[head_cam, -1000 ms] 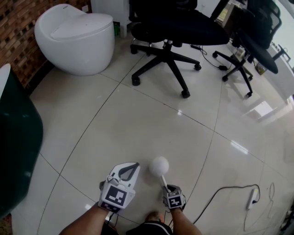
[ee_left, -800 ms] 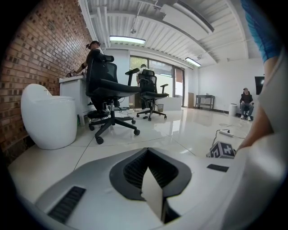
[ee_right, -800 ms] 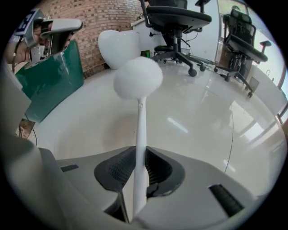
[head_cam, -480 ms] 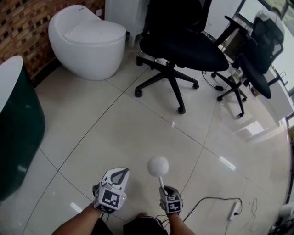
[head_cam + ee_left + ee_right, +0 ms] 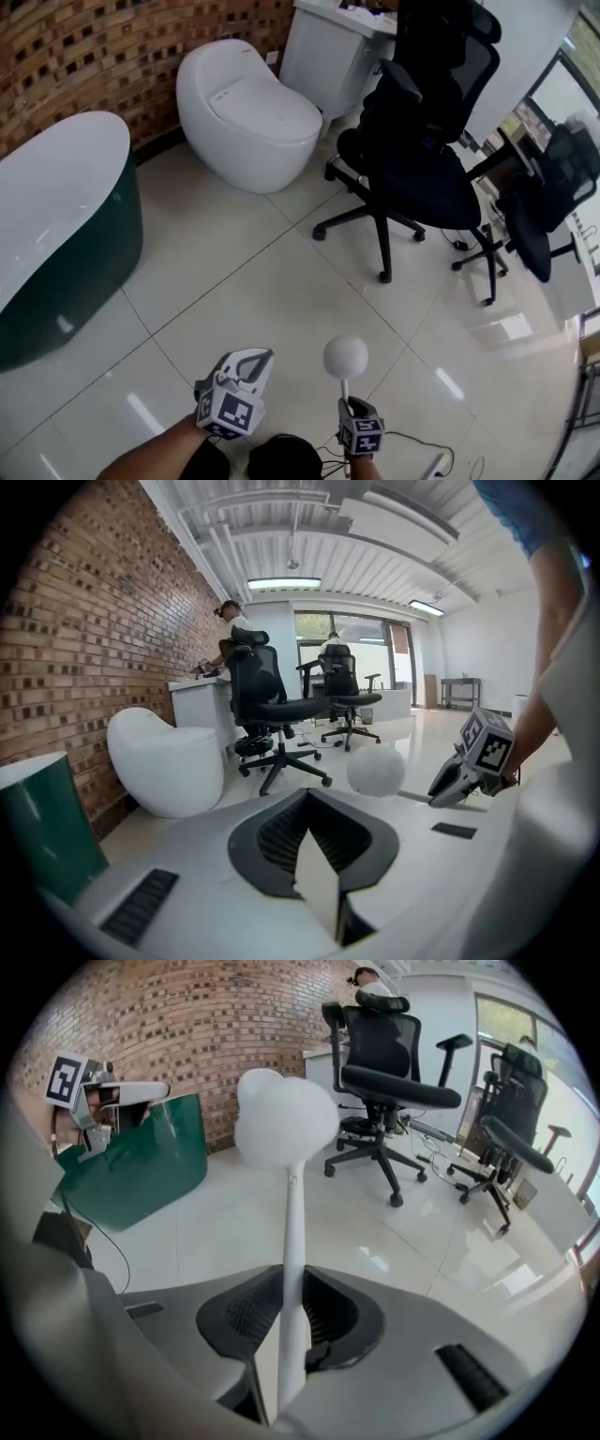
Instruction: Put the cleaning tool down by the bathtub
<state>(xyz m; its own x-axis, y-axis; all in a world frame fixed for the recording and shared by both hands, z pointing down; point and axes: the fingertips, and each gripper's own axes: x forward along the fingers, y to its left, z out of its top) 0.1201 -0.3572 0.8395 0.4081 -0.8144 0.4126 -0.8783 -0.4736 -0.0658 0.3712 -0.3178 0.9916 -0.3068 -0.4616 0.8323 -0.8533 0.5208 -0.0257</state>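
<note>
The cleaning tool is a white stick with a round white ball head (image 5: 346,357). My right gripper (image 5: 346,405) is shut on its handle and holds it upright at the bottom of the head view. The ball head (image 5: 284,1121) stands high above the jaws in the right gripper view, with the stick clamped between the dark pads (image 5: 292,1288). My left gripper (image 5: 263,356) hangs to the left of the tool, jaws together and nothing in them (image 5: 309,803). The bathtub (image 5: 66,281), dark green outside and white inside, stands at the left by the brick wall, well away from both grippers.
A white egg-shaped toilet (image 5: 251,117) sits beyond the tub. Black office chairs (image 5: 422,178) on wheeled bases stand to the right. A cable and power strip (image 5: 436,461) lie on the glossy tiled floor behind my right hand. A person stands at the far counter (image 5: 230,621).
Both grippers have risen, the right one still holding the tool. The view has swung left, so the bathtub now shows much more fully.
</note>
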